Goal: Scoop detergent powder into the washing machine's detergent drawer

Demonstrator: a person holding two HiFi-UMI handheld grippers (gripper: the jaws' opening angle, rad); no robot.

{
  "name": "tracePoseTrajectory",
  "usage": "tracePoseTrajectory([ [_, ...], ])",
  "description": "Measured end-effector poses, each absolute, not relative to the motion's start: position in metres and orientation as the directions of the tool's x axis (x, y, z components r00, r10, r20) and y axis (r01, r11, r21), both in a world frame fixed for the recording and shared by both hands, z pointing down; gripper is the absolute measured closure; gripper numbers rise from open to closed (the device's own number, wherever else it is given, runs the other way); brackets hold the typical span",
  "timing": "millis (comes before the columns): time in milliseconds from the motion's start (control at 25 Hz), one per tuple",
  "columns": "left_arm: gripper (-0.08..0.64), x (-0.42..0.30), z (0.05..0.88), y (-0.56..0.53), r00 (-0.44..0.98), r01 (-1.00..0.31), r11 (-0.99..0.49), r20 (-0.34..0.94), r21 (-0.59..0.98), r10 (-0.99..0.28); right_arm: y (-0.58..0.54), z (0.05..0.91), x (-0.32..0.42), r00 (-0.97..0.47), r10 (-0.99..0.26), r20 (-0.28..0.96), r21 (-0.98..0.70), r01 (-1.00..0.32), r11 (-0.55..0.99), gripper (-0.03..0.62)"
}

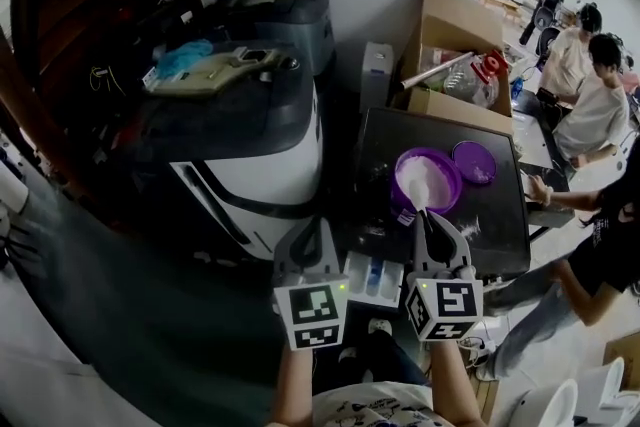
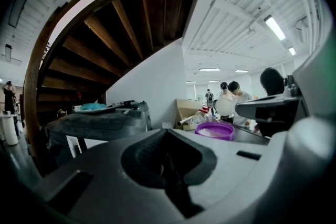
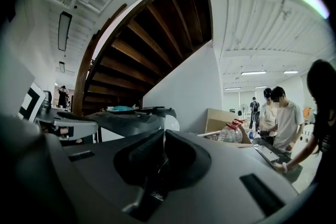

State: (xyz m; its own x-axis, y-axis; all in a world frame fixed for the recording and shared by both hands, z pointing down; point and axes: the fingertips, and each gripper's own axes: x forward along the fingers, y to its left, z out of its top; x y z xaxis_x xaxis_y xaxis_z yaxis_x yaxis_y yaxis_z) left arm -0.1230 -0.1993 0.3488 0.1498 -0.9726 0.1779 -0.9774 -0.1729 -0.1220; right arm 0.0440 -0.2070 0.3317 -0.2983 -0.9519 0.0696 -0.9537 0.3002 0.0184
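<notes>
Right hand-held gripper (image 1: 427, 218) pinches a spoon (image 3: 152, 191) by the purple tub (image 1: 404, 198); left hand-held gripper (image 1: 309, 233) pressed together, empty, near the drawer (image 1: 375, 277)

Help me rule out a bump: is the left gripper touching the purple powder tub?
Apart. The head view shows the left gripper left of the purple powder tub, with dark surface between them.
</notes>
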Motion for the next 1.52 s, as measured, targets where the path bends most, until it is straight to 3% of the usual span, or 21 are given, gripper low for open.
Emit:
tracePoseTrajectory([
  [1520, 0.557, -0.128, 0.325, -0.211, 0.103, -0.983, -0.12, 0.126, -0.138, -0.987, -0.228, 0.311, 0.053, -0.318, -0.948, 0.022, -0.004, -0.948, 0.318, 0.572],
])
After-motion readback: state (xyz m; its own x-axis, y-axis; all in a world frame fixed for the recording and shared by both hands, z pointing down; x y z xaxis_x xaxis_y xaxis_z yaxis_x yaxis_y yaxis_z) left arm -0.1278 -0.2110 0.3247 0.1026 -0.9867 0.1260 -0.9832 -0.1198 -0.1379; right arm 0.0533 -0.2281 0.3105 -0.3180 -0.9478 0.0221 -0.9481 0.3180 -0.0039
